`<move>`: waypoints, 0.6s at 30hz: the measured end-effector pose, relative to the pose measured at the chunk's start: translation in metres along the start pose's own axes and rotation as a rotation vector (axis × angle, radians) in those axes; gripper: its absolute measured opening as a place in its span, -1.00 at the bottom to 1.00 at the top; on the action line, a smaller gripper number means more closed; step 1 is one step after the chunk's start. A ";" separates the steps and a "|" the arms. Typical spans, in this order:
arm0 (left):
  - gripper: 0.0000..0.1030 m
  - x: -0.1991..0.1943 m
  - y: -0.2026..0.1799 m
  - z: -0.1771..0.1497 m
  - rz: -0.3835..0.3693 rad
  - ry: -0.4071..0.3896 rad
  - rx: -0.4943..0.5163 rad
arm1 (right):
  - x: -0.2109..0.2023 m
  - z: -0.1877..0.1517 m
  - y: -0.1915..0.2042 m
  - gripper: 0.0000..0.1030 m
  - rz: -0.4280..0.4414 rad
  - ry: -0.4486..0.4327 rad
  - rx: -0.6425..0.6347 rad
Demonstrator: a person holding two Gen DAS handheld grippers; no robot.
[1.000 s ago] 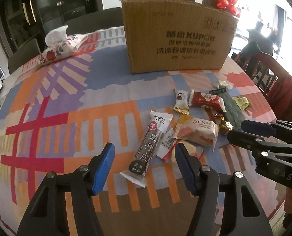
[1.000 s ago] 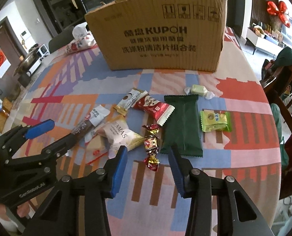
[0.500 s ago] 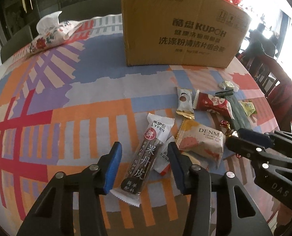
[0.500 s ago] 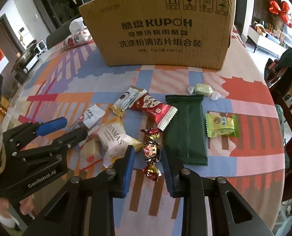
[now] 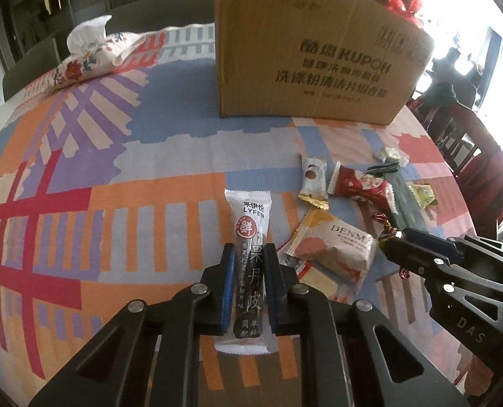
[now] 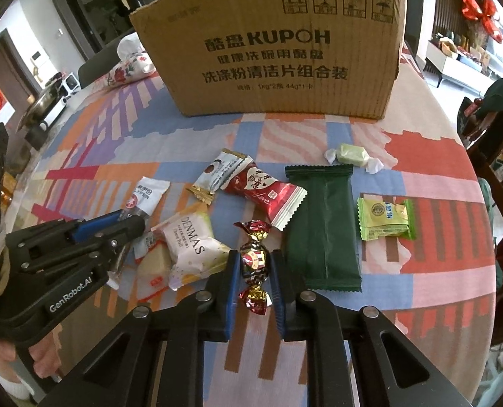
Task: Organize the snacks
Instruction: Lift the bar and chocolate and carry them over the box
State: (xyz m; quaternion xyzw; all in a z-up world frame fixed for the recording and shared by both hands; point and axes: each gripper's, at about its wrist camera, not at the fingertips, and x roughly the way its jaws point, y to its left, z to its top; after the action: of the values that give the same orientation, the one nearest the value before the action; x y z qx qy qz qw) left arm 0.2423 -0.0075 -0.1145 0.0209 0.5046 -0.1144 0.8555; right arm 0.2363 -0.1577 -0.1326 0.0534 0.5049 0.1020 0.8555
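Note:
Snacks lie on the patterned tablecloth in front of a cardboard box [image 5: 316,64], which also shows in the right wrist view [image 6: 275,51]. My left gripper [image 5: 248,254] is shut on a long white and dark fruit-leather bar [image 5: 251,237] that lies on the cloth. My right gripper [image 6: 254,259] is shut on a red and gold foil candy [image 6: 254,261]. A DENMAS cake packet [image 6: 194,247] lies between the two grippers. A dark green packet [image 6: 322,224] lies just right of the candy.
A red heart packet [image 6: 268,193], a white and gold packet [image 6: 217,173], a light green packet [image 6: 385,215] and a pale green wrapped sweet [image 6: 353,154] lie nearby. A floral tissue pouch [image 5: 92,57] sits at the far left. Chairs [image 5: 465,142] stand past the right edge.
Both grippers moved forward and down and closed: the left onto the fruit-leather bar, the right onto the foil candy.

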 end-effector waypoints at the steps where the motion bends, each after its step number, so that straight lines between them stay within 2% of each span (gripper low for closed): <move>1: -0.67 -0.003 0.000 0.000 0.004 -0.008 0.002 | -0.003 0.000 0.000 -0.63 0.001 -0.005 -0.002; 11: -0.68 -0.036 -0.008 -0.001 -0.001 -0.070 0.006 | -0.034 0.000 0.002 -0.64 0.028 -0.071 -0.021; 18: -0.68 -0.069 -0.018 0.005 -0.017 -0.148 0.024 | -0.066 0.005 0.006 -0.64 0.052 -0.151 -0.046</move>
State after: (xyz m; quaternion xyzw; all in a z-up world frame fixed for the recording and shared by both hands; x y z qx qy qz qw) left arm 0.2104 -0.0135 -0.0508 0.0182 0.4388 -0.1290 0.8891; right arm 0.2088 -0.1666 -0.0728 0.0544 0.4349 0.1312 0.8892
